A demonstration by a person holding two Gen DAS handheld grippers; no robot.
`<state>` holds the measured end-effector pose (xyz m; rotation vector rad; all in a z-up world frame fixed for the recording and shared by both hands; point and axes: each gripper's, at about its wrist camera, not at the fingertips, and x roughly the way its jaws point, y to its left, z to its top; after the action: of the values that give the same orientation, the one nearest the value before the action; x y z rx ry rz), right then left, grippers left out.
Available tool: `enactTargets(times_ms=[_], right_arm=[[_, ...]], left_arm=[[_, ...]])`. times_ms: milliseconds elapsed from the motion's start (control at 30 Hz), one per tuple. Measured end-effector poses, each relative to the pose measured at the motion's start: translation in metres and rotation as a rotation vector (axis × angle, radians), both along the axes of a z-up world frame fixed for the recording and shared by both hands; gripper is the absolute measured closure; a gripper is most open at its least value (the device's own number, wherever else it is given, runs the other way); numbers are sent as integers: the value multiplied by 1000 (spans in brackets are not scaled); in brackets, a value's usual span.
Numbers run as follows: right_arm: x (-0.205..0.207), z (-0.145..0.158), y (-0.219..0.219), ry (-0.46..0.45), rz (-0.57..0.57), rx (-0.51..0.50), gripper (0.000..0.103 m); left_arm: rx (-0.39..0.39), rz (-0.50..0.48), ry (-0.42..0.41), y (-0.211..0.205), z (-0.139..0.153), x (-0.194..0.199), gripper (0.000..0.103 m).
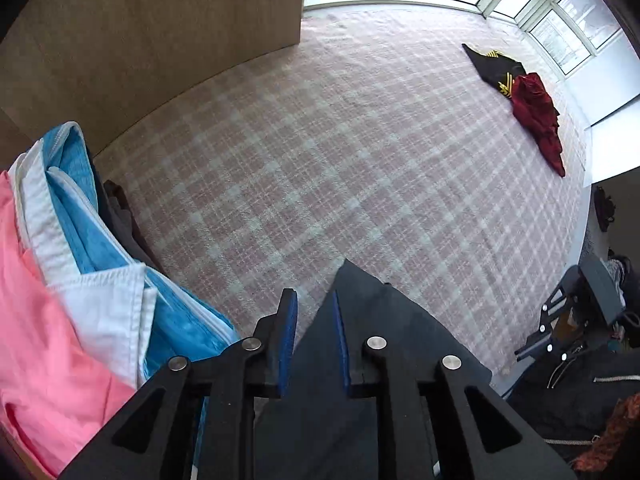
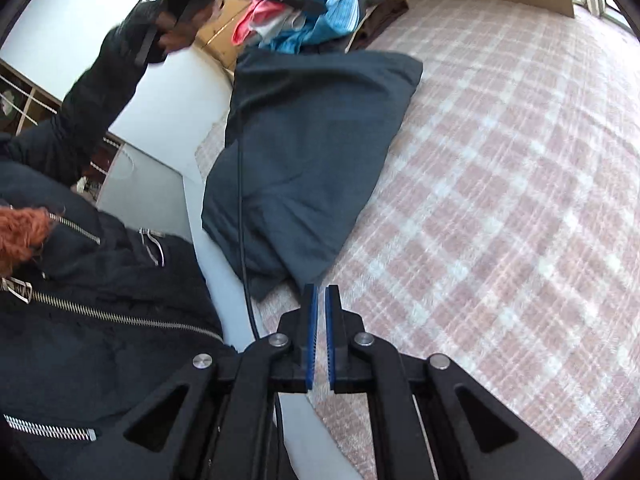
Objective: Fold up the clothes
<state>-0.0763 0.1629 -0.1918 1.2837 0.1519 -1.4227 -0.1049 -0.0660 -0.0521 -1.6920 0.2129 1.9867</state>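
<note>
left gripper [image 1: 316,344] lifts dark garment [image 2: 312,152] (right gripper [image 2: 321,340] empty).

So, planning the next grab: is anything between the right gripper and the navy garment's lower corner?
Nothing visible. The navy garment has its corner just ahead of the right gripper; a black cable crosses the cloth off to the side.

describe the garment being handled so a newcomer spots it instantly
Start at the pink-and-white plaid bed cover. Near its edge, just below the stacked pile of pink, white and blue clothes, lies the dark navy garment. It is the only plain dark piece spread out alone, one corner by the right gripper.
</note>
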Motion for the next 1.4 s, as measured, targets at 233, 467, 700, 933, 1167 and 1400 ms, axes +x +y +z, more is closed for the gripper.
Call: enactTargets(times_ms=[233, 467, 700, 933, 1167, 1400], right_arm=[[-62, -14, -54, -12, -169, 2, 55], [-85, -12, -115, 61, -77, 74, 55], [-122, -16, -124, 8, -84, 56, 55], [-169, -43, -142, -182, -115, 40, 55], [-175, -48, -158, -194, -96, 22, 98], [-160, -8, -132, -34, -164, -65, 66]], left_arm=[[137, 44, -83, 53, -39, 153, 78], [108, 167, -52, 117, -84, 235, 69], [-109, 330, 96, 143, -114, 226, 75], [-109, 409, 65, 138, -112, 234, 100], [-125, 437, 40, 141, -115, 241, 100], [-49, 476, 100, 109, -70, 241, 99]])
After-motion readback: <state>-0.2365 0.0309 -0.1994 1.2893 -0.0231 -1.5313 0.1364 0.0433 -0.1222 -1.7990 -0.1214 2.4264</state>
